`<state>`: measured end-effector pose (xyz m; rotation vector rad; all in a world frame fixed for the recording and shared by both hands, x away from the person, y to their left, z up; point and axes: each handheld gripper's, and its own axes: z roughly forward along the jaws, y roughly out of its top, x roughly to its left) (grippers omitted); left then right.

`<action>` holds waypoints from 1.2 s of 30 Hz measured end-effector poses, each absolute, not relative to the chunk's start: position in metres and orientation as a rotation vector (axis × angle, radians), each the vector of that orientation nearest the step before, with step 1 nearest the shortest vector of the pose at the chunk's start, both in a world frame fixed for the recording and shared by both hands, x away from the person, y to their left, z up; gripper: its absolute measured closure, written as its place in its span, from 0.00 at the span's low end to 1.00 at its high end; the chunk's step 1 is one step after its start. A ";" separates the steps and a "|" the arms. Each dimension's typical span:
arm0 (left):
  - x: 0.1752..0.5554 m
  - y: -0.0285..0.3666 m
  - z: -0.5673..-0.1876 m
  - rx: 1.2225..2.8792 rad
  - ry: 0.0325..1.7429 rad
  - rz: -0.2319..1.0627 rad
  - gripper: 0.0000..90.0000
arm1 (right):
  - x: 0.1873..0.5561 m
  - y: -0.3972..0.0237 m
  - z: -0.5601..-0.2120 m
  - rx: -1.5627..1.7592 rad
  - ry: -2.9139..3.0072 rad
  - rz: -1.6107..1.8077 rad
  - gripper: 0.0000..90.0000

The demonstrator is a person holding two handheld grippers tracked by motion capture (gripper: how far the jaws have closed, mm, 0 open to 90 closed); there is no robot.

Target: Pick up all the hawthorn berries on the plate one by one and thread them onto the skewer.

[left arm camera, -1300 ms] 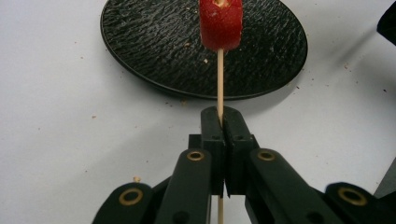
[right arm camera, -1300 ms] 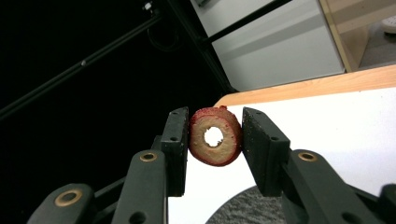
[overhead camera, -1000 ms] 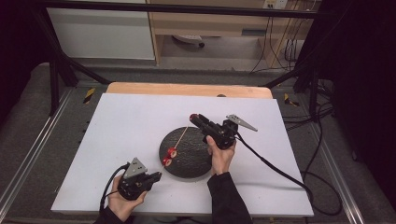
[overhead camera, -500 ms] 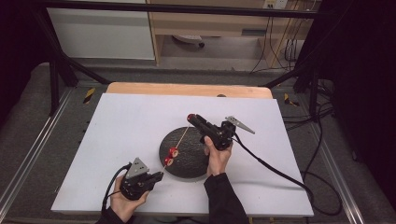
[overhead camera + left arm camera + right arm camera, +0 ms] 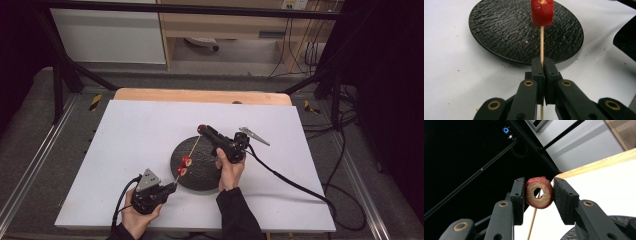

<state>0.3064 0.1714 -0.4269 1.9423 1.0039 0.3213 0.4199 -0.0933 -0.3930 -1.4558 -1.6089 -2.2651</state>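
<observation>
A thin wooden skewer slants up over the black textured plate, and my left gripper is shut on its lower end. Two red rings sit threaded partway along it. In the left gripper view the jaws pinch the skewer below a red ring, with the plate behind. My right gripper holds a third red ring at the skewer's upper tip. In the right gripper view that ring is clamped between the pads, and the skewer lines up with its hole.
The white table top has a wooden strip along its far edge. The right gripper's cable trails to the right across the table. Metal frame rails run along both sides.
My right gripper has edged a little to the left with the red ring, closer to the skewer's tip. The left gripper and skewer have stayed put.
</observation>
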 end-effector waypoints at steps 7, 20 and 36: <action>0.305 0.166 -0.429 1.911 1.021 0.320 0.98 | 0.416 -0.088 -0.400 -1.453 -1.590 -2.240 0.70; 0.312 0.166 -0.431 1.880 1.046 0.297 0.98 | 0.401 -0.075 -0.421 -1.436 -1.679 -2.150 0.70; 0.313 0.168 -0.432 1.889 1.030 0.293 0.98 | 0.392 -0.075 -0.420 -1.405 -1.814 -2.106 0.68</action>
